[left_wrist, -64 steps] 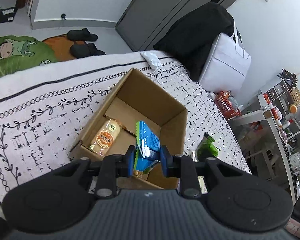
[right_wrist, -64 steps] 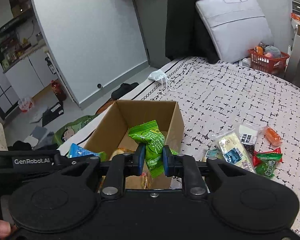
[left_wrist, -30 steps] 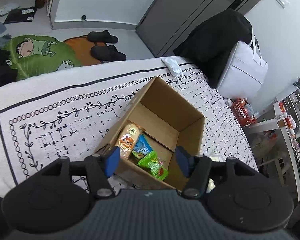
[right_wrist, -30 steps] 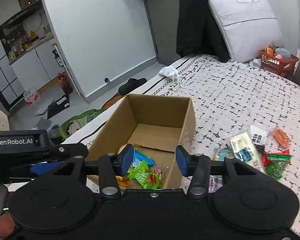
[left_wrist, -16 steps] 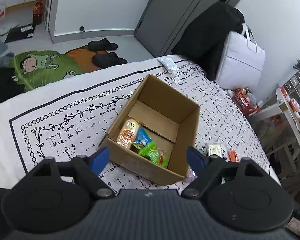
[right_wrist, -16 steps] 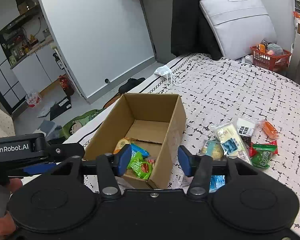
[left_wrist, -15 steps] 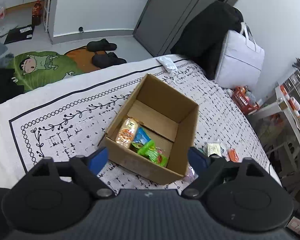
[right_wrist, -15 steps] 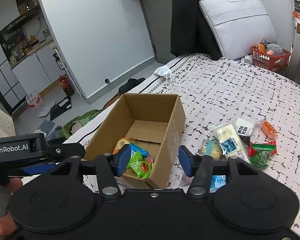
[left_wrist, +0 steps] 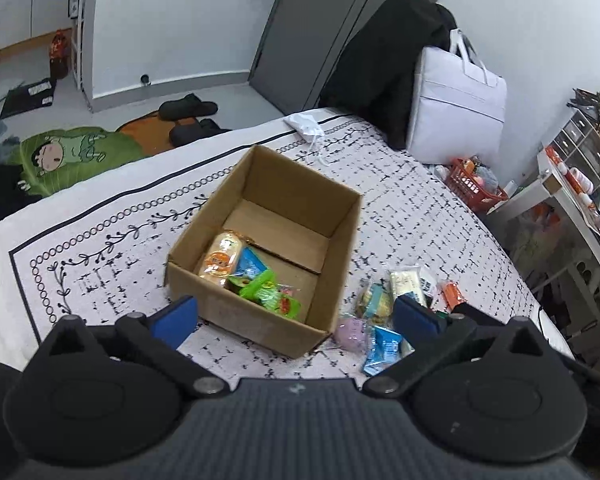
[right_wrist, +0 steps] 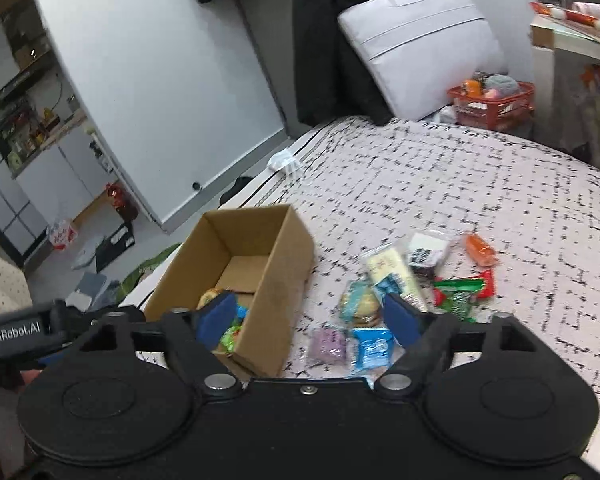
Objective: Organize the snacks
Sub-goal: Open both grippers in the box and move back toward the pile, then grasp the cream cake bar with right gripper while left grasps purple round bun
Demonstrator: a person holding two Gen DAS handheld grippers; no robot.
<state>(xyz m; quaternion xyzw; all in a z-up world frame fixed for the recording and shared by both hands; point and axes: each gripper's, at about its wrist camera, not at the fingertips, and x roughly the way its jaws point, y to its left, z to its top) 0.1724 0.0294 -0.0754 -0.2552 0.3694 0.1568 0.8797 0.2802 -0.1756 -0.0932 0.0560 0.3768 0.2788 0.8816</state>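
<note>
The open brown cardboard box (left_wrist: 268, 256) holds three crinkly packets; more glossy plastic snack packets (right_wrist: 380, 304) lie loose just right of the box on the patterned bedspread (left_wrist: 112, 240). The left gripper (left_wrist: 296, 316) and right gripper (right_wrist: 310, 318) are both empty, jaws opening. Slick, soft wrappers could likely slip from a shallow pinch, or a nudge could shift the light box.

A cardboard box (left_wrist: 260, 256) sits on the bed (left_wrist: 100, 248) at the centre of the left wrist frame, with three snack packets (left_wrist: 252, 276) lying in its near left corner. Loose snacks (left_wrist: 384, 312) lie on the bed just right of the box. A bag (left_wrist: 456, 108) stands at the upper right, behind the bed. Slippers (left_wrist: 188, 114) lie on the floor at the upper left.
</note>
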